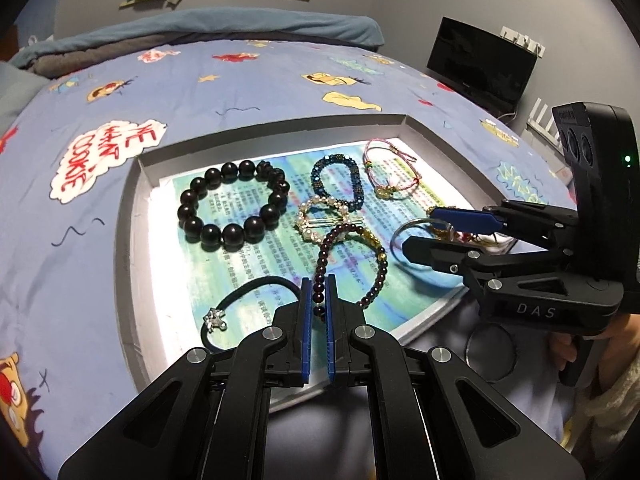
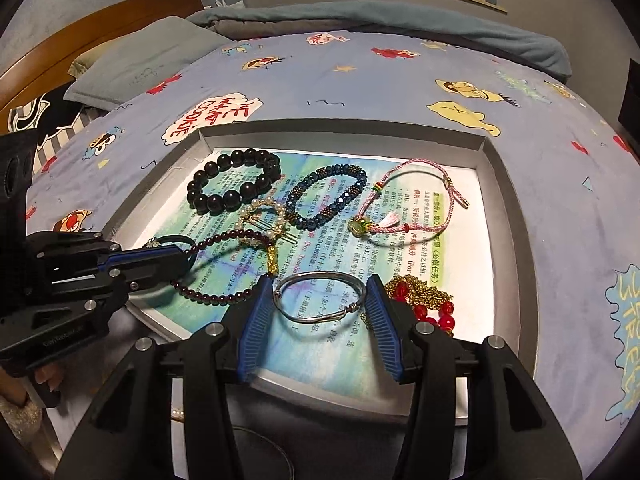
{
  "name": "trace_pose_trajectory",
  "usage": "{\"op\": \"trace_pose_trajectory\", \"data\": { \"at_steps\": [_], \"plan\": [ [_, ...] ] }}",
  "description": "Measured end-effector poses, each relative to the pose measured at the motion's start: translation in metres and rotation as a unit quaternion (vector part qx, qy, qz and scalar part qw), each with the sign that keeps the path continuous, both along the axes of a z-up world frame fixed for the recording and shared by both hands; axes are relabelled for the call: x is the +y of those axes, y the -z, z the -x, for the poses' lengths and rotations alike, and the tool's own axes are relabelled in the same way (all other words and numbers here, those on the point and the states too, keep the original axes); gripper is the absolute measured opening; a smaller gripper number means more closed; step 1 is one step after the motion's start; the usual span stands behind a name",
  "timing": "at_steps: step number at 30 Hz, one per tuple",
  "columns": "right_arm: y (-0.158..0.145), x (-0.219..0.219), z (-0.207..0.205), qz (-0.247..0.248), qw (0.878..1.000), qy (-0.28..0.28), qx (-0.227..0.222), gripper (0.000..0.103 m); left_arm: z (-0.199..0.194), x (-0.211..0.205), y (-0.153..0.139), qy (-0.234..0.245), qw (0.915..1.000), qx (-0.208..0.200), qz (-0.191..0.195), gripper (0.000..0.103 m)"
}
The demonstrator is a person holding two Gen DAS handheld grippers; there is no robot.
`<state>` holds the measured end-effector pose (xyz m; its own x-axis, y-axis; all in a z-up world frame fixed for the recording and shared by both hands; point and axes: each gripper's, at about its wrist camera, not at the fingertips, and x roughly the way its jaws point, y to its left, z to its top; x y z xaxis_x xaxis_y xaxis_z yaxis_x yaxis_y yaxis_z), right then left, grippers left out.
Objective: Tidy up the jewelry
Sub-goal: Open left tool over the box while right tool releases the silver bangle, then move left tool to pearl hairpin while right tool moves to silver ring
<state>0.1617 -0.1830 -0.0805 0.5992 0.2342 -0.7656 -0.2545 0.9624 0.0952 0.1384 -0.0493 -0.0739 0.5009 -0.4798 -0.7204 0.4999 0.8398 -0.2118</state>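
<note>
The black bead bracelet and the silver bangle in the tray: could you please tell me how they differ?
The black bead bracelet is a ring of large dark round beads; the silver bangle is one thin metal hoop. The bracelet lies at the tray's far left, away from both grippers; the bangle lies near, between the right gripper's parted fingers. Both lie flat on the printed sheet.

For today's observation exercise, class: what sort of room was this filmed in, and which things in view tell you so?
Most likely a bedroom. A bed with a cartoon-print bedsheet fills the view, with a pillow against a wooden headboard and a folded blanket at the far edge. The jewelry tray simply sits on the bed.
</note>
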Motion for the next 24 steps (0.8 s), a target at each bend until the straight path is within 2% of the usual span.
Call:
{"op": "trace_pose_trajectory", "data": {
  "at_steps": [2,6,10,15,19,21,24],
  "plan": [
    [-0.002,-0.001,0.002,-0.002,1.000,-0.001,-0.004,0.061,0.002,0.001,-0.001,0.004,1.0000,0.003,0.004,0.006],
    [-0.004,0.001,0.006,0.003,1.000,-0.004,-0.009,0.061,0.005,-0.001,-0.004,0.004,1.0000,-0.004,-0.008,0.006],
    [-0.010,-0.001,0.012,0.000,1.000,-0.002,-0.015,0.062,0.007,0.002,-0.009,-0.010,0.9998,-0.014,-0.010,0.029],
    [-0.019,-0.003,0.020,-0.006,1.000,0.003,-0.025,0.067,0.015,0.009,-0.024,-0.025,0.9988,-0.042,-0.011,0.032],
    [-0.030,-0.004,0.030,-0.008,0.999,0.003,-0.035,0.072,0.020,0.015,-0.037,-0.048,0.9967,-0.062,-0.019,0.054],
    [-0.036,-0.005,0.036,-0.006,0.999,0.004,-0.042,0.075,0.024,0.019,-0.044,-0.058,0.9956,-0.071,-0.021,0.058],
    [-0.047,-0.008,0.045,-0.008,0.999,0.006,-0.053,0.082,0.029,0.024,-0.054,-0.073,0.9936,-0.083,-0.025,0.071]
  ]
}}
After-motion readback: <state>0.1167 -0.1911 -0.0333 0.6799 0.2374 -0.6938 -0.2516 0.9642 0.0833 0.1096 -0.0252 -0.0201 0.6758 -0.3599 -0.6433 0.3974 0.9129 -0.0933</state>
